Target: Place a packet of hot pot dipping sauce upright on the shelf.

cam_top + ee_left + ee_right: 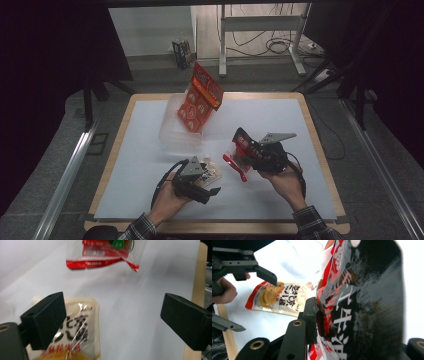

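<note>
A beige printed pouch (212, 173) lies flat on the white sheet (145, 165) near the front. My left gripper (212, 178) hovers just over it, open, jaws wide apart; in the left gripper view the pouch (80, 332) lies under the left jaw, touching neither. My right gripper (248, 150) is shut on a red and black snack packet (238, 152), held tilted above the sheet at centre right. In the right gripper view that packet (364, 302) stands close up between the jaws, with the beige pouch (279, 298) beyond it. The packet's red lower edge (100, 262) shows in the left gripper view.
A clear plastic container (172, 131) stands at the back left of the sheet with an orange-red bag (199, 100) leaning upright in it. The wooden table edge (324, 165) frames the sheet. Beyond the table are a metal stand (260, 22) and cables on the floor.
</note>
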`<state>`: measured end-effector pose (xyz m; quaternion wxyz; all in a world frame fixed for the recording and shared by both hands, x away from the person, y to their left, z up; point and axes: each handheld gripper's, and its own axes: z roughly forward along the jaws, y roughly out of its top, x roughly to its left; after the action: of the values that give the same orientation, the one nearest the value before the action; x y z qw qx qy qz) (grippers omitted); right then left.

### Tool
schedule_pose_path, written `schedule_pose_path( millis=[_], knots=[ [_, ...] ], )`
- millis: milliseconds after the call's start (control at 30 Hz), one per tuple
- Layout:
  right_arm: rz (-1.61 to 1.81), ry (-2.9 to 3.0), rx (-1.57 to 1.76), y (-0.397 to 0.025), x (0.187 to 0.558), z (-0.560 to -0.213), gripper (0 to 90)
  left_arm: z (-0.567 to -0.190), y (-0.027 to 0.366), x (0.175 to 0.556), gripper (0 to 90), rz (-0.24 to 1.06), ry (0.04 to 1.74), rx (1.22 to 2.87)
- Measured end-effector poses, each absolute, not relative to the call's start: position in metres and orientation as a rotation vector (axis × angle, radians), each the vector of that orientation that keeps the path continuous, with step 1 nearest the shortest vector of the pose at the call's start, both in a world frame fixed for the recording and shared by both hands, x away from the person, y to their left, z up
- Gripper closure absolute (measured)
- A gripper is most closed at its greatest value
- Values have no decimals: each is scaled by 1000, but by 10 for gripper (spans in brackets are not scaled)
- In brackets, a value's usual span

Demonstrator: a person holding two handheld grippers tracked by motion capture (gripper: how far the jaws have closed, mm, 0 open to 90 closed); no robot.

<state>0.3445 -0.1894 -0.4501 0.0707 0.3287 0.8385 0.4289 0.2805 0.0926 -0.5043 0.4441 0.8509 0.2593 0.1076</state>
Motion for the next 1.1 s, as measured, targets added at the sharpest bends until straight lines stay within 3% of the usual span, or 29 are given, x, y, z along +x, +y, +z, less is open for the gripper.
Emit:
schedule_pose_path(
  millis=[1100],
  knots=[
    [1318, 2517, 856, -141, 395, -412, 686, -515, 170, 245, 0, 315, 770, 2050]
  ],
)
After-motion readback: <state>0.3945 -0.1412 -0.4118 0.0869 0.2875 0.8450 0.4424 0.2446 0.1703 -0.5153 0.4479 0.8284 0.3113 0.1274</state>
